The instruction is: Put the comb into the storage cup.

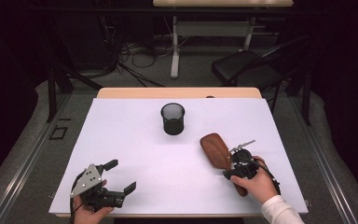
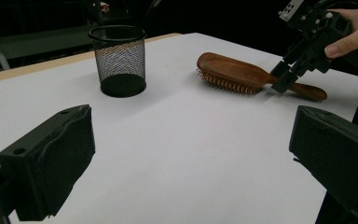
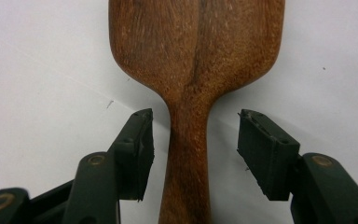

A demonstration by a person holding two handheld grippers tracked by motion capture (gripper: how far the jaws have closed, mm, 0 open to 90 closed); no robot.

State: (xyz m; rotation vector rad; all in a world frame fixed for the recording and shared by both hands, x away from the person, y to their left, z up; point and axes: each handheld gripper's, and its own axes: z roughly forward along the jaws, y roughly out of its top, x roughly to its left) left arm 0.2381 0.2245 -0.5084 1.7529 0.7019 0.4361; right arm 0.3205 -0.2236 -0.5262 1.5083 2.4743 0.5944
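On the right half of the white table, a wooden hairbrush lies bristles down, its paddle head toward the far edge and its handle running back toward the person. Over that handle sits the right gripper, held in the person's right hand. The right gripper view looks straight down on it: the narrow neck of the hairbrush runs up between the two black jaws, which stand apart on either side of it with a gap of bare table showing at each side (neither pad touches the wood). From the left gripper view, the right gripper is seen tipped down onto the spot where the head of the hairbrush narrows into the handle.

A black mesh cup stands upright near the middle of the table, beyond the brush head and to its left, well apart from it; in the left gripper view the mesh cup shows a dark solid base.

At the near left corner, the left gripper rests low over the table in the person's left hand, its jaws spread wide with nothing between them.
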